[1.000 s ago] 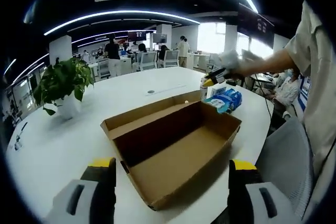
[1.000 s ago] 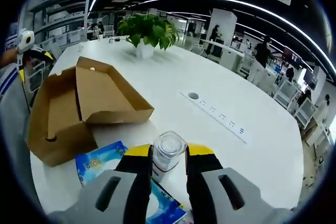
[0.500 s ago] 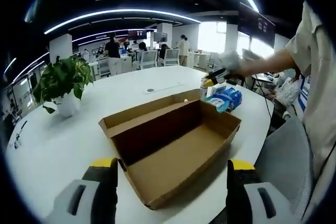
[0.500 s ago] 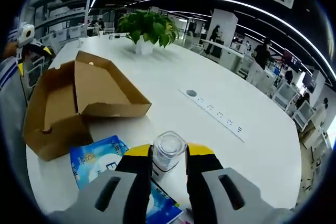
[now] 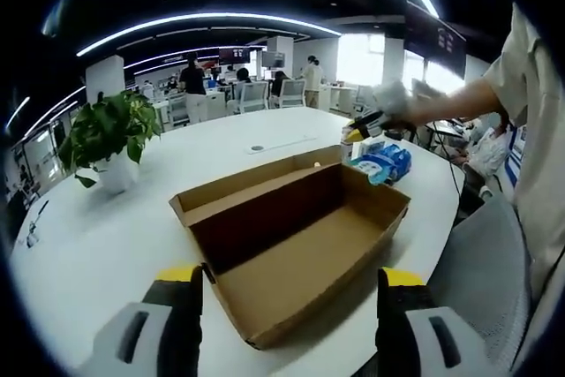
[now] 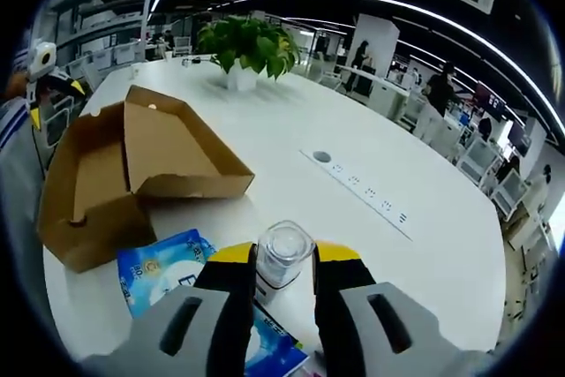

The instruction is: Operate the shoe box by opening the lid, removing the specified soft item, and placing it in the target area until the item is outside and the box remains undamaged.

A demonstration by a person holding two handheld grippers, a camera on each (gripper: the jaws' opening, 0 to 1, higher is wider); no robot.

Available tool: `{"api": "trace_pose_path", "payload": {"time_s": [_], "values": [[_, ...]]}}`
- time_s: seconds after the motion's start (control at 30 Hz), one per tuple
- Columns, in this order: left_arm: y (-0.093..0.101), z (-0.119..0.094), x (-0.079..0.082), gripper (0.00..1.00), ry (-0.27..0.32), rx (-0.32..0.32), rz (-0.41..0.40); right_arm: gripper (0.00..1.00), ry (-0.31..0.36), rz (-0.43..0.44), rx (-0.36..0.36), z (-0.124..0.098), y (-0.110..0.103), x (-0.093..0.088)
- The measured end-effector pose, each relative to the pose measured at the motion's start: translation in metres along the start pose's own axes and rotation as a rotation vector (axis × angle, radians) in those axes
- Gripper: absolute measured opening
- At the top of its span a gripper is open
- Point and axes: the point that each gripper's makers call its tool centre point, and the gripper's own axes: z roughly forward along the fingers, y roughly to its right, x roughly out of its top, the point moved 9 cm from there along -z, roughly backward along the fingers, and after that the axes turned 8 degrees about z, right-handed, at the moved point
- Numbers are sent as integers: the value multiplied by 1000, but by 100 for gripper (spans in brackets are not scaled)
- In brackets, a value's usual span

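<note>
1. Left gripper view looks over the big round white table (image 5: 97, 245), where the open brown cardboard shoe box (image 5: 296, 249) lies with its interior bare and its lid folded back; compared with a second ago the box sits barely shifted in frame, so only the camera has drifted.
2. Beyond the box's far corner rests the blue printed soft packet (image 5: 381, 162), already outside the box, so the removal looks complete.
3. The left gripper (image 5: 287, 328) hovers before the box with jaws spread wide, holding nothing.
4. Seen from the right gripper view, the right gripper (image 6: 282, 284) has stayed closed around a small clear lidded plastic jar (image 6: 283, 251), just beside the packet (image 6: 163, 273), as it was half a second ago.
</note>
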Motion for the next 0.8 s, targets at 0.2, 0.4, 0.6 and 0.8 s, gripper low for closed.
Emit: {"api": "trace_pose_path", "payload": {"time_s": [0.2, 0.4, 0.6, 0.8], "values": [[-2, 1, -4, 78, -28, 24, 3, 23, -11, -9, 5, -2, -1, -1], [-3, 3, -6, 75, -46, 39, 9, 25, -12, -4, 5, -4, -3, -1], [-2, 4, -6, 72, -48, 51, 29, 27, -12, -1, -6, -8, -3, 3], [-6, 3, -9, 63, -45, 87, 17, 29, -5, -3, -25, -17, -4, 13]]}}
